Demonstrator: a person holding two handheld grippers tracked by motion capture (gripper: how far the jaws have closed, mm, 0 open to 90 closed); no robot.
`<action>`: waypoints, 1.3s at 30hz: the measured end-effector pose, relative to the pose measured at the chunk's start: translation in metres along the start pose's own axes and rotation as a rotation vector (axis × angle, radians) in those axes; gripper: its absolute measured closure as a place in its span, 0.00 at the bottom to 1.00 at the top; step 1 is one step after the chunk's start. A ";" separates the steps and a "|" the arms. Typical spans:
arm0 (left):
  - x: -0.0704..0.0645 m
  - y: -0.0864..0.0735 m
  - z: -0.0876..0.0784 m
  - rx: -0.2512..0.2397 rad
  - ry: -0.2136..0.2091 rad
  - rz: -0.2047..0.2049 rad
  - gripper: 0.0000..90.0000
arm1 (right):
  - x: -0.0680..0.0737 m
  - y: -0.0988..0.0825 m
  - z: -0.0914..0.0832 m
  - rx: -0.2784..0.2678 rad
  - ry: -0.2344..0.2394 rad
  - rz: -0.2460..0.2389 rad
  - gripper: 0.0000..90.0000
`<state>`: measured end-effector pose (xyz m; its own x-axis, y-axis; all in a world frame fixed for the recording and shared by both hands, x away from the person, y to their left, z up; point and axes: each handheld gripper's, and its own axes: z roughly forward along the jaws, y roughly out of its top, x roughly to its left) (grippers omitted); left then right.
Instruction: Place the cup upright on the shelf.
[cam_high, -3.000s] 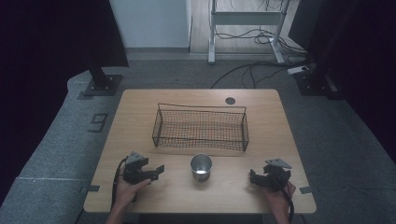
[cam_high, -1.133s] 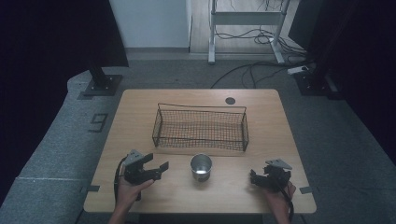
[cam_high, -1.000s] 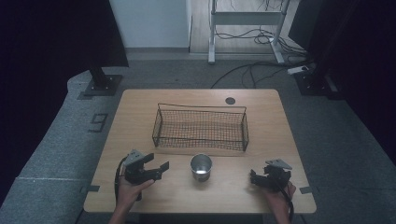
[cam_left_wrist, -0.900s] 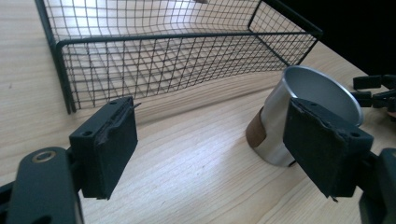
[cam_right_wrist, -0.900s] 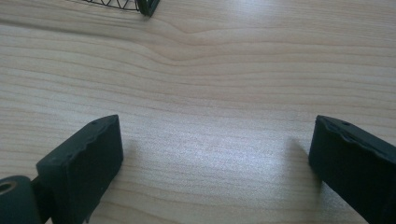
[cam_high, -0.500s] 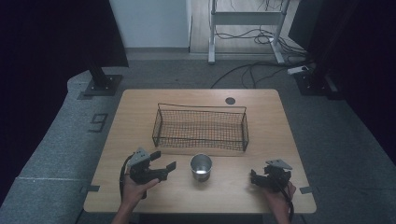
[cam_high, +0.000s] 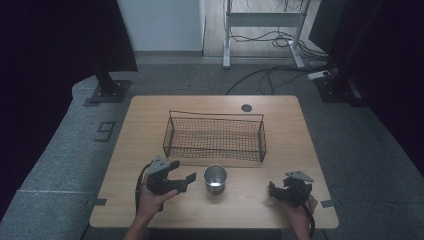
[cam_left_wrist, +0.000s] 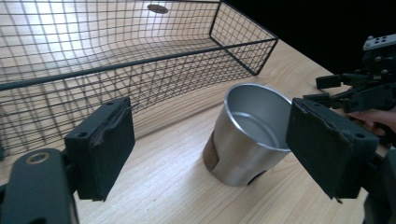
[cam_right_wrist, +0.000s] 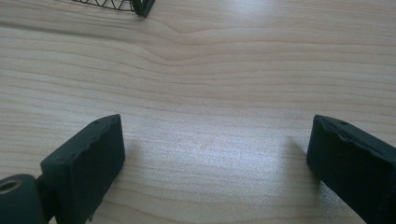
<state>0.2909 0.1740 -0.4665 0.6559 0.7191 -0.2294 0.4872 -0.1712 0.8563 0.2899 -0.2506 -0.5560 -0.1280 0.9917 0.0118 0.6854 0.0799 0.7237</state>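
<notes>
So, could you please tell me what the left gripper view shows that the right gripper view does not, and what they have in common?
The left gripper view alone shows the steel cup standing upright between the open left gripper, most of the wire basket behind it, and the right gripper farther off, held in a hand. The right gripper view alone shows that gripper's own two jaws, spread wide over bare wood. Both show the wooden table, a corner of the basket, and nothing gripped.

Cup (cam_high: 215, 178) stands before basket (cam_high: 214, 136), seemingly just apart, on table (cam_high: 145, 115).
</notes>
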 end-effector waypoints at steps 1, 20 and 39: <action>-0.001 0.001 0.001 0.001 -0.002 0.002 0.17 | 0.000 0.000 0.000 0.000 0.000 0.000 0.05; -0.015 0.010 0.021 0.038 -0.010 -0.021 0.07 | -0.001 0.000 0.000 -0.002 -0.006 0.007 0.05; -0.030 0.013 0.042 0.092 -0.029 0.000 0.03 | -0.001 0.000 0.000 -0.003 -0.009 0.009 0.06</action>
<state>0.3015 0.1217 -0.4674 0.6715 0.6996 -0.2441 0.5375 -0.2332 0.8104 0.2899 -0.2521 -0.5559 -0.1148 0.9933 0.0122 0.6843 0.0702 0.7258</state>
